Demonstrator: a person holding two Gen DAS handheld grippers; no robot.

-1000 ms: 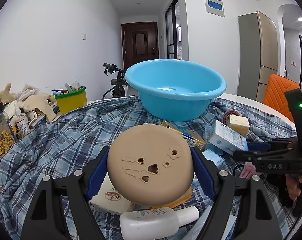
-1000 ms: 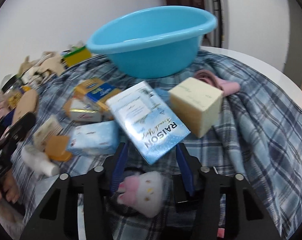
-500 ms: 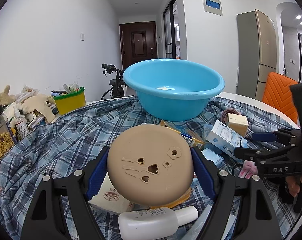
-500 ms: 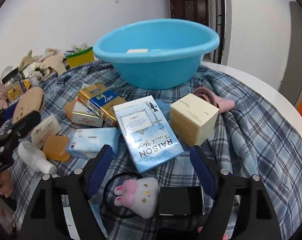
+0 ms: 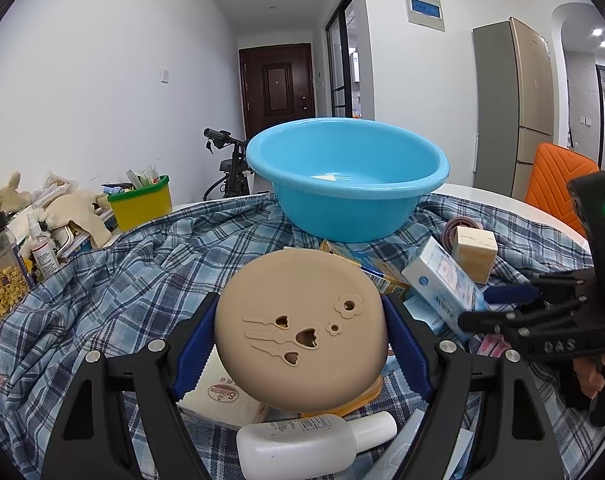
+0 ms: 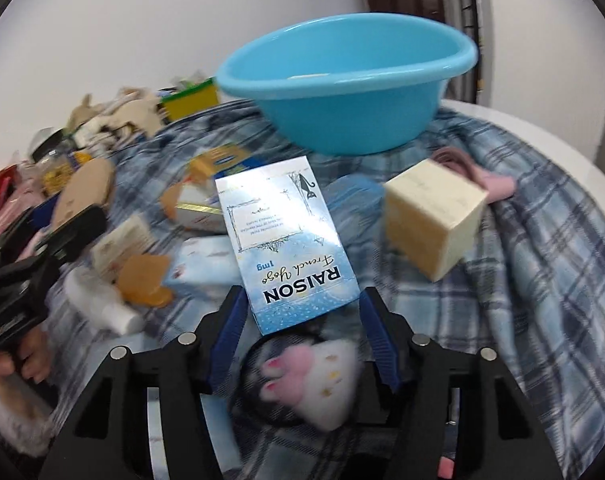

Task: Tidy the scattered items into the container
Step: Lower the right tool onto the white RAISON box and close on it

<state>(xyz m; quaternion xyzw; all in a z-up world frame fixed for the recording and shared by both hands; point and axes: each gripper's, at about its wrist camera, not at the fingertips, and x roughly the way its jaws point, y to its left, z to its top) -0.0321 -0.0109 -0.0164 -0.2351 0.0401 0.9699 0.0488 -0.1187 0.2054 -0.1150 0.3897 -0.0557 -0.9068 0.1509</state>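
— Here, what fills the far middle of the scene?

— A blue basin (image 5: 347, 184), standing upright on a plaid cloth (image 5: 142, 276) spread over the white tabletop (image 5: 502, 204). It holds nothing that can be made out beyond a pale patch at the bottom.

— And the left tongs (image 5: 300, 332)?

— Closed on a tan round lid (image 5: 300, 330) with flower and heart cut-outs, gripped at both edges by the blue pads and raised above the clutter, nearer than the basin. Beneath it lie a cream packet (image 5: 222, 396) and a white bottle (image 5: 314, 440) on its side.

— The right tongs (image 6: 302, 312)?

— Narrowed onto the near end of a pale blue box (image 6: 284, 240) printed RAISON, its far end pointing toward the basin. The picture is blurred, so whether both pads truly touch is hard to say, though the left view shows the box lifted off the cloth.

— What else lies scattered?

— A cream cube box (image 6: 434, 220) to the right of the blue one, a pink band (image 6: 474, 172) just beyond it, and a pink-and-white plush (image 6: 314, 376) nearest the right tongs.
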